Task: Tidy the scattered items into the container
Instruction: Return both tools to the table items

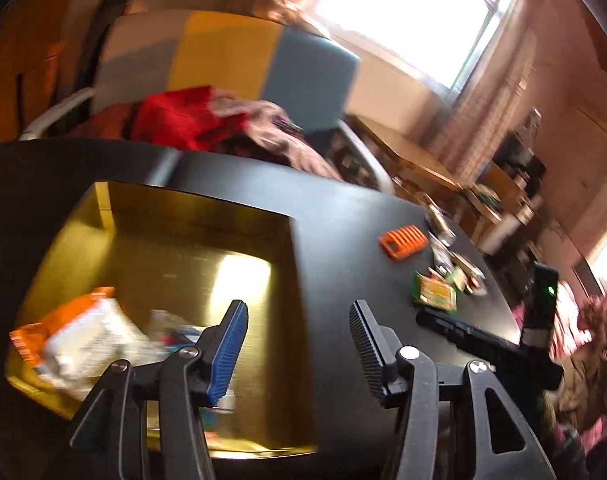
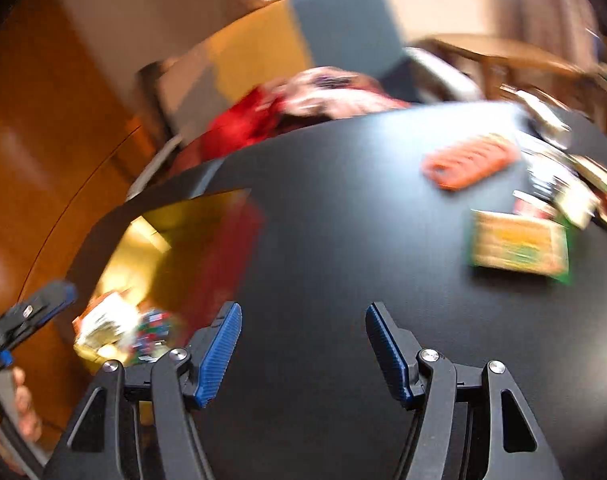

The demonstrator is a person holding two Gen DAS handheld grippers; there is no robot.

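Left wrist view: left hand-held gripper [image 1: 299, 320] jaws apart, nothing between them, hanging over the near right corner of the gold container [image 1: 151, 216]. Inside: an orange-and-white snack packet [image 1: 75, 340] plus small blurred bits. Still out on the black worktop [image 1: 343, 216]: orange ridged piece [image 1: 403, 240], green-and-yellow packet [image 1: 435, 294], a heap of small packets [image 1: 459, 268] beyond. The right hand-held gripper [image 1: 439, 320] shows at the right edge, jaws hard to read here.

Right wrist view: right hand-held gripper jaws [image 2: 303, 320] apart and empty above bare worktop; container at left, scattered items upper right. Heavy motion blur.

Judgement: next pick is likely the green-and-yellow packet, nearest. It lies flat, so come in low and pinch an edge.

Room: padded chair [image 1: 231, 56] with red cloth [image 1: 183, 120] behind, bright window [image 1: 407, 12], wooden desk [image 1: 407, 148] to the right.
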